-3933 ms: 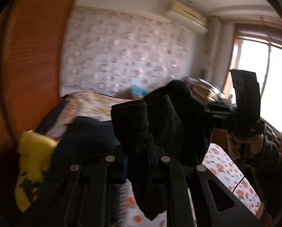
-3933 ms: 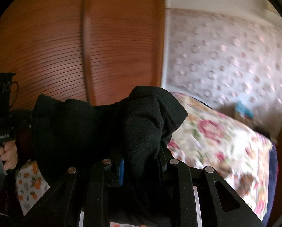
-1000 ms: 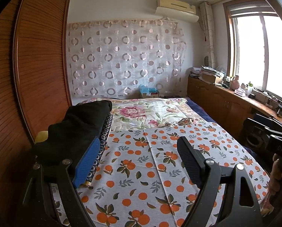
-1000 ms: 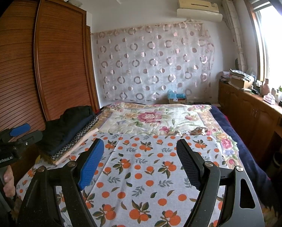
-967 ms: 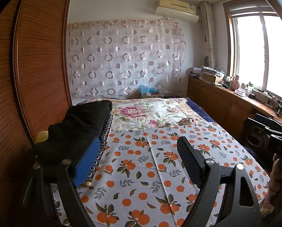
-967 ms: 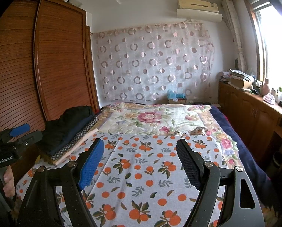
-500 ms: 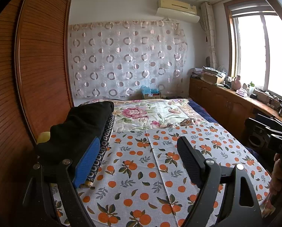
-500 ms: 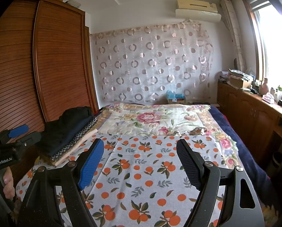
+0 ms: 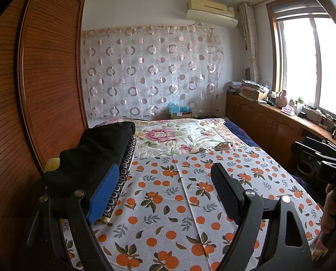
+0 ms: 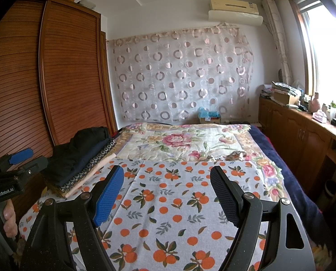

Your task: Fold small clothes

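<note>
A stack of folded clothes [image 9: 127, 162] lies at the left edge of the bed, with a black garment [image 9: 95, 151] on top; the right wrist view shows the same stack [image 10: 82, 158]. My left gripper [image 9: 164, 169] is open above the orange-print sheet [image 9: 174, 214], its blue pad beside the stack, nothing between the fingers. My right gripper [image 10: 167, 170] is open too, over the same sheet [image 10: 168, 203], and empty. A small crumpled patterned cloth [image 10: 235, 155] rests on the floral quilt [image 10: 174, 142] farther back.
A slatted wooden wardrobe [image 9: 48, 90] runs close along the bed's left side. Low wooden cabinets [image 10: 303, 140] with clutter stand on the right under the window. A cardboard box [image 10: 209, 118] sits behind the bed's head. A hand [image 10: 8, 219] holds the left gripper's handle.
About four seconds ago both grippers were shut on the black garment in the air; now it lies on top of the stack and both are open. Over the last second nothing moved.
</note>
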Demonstrator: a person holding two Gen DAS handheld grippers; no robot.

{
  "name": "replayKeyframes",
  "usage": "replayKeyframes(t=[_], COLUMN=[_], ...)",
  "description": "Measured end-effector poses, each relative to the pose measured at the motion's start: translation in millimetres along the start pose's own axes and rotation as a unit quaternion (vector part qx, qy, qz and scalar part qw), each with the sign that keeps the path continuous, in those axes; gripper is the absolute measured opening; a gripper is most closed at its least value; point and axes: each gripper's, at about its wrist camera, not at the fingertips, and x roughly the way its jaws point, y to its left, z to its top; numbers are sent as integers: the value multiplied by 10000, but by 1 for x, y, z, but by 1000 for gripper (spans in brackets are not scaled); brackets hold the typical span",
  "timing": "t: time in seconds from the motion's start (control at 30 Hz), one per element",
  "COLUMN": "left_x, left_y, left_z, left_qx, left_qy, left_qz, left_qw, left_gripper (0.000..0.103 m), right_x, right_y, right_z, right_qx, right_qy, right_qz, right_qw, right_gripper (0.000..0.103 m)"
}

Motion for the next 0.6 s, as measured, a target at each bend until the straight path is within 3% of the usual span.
replayKeyframes(t=[0.6], left_x=[1], left_y=[-1], left_z=[-2], left_qx=[0], left_qy=[-10], left_qz=[12], left_qw=[10000], left_gripper=[84], right_x=[-1], right_y=[-1], right_z=[0], right_qx=[24], right_qy=[14], right_qz=[3], right_qw=[10000], right_gripper=[80])
